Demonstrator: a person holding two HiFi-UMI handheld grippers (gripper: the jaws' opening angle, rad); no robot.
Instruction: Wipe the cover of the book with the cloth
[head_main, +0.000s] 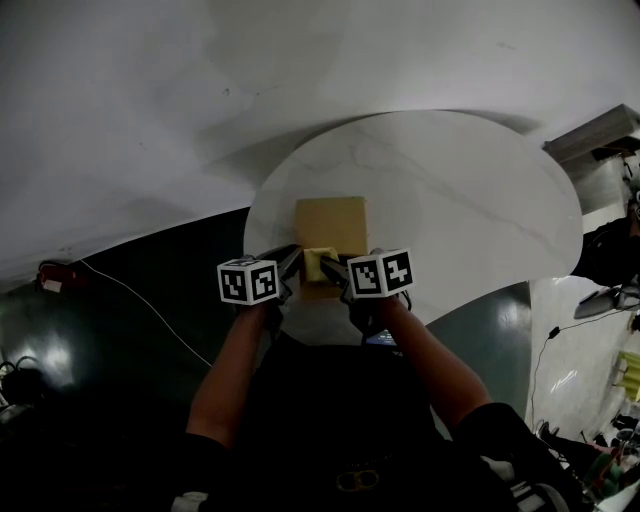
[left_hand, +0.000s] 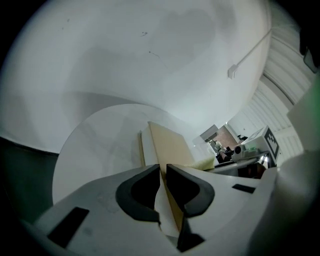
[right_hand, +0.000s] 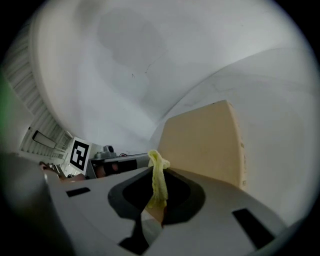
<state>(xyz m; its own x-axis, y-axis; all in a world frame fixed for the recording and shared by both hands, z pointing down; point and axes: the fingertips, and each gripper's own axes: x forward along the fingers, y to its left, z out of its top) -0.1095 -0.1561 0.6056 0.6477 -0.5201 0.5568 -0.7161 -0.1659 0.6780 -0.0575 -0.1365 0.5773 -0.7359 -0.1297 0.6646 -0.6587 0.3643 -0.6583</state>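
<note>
Left claw (left_hand: 163, 172) is clenched on the near edge of the tan book (head_main: 332, 222), lying flat on the round white counter (head_main: 460, 200), while right claw (right_hand: 157, 189) pinches the yellow cloth (right_hand: 159, 177) over the cover: hold left firm, press the cloth flat, sweep in overlapping strokes.

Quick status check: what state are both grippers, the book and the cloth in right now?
left gripper: shut on the near edge of the book.
right gripper: shut on the cloth.
book: lying on the table, tan cover up.
cloth: bunched, at the book's near edge.
</note>
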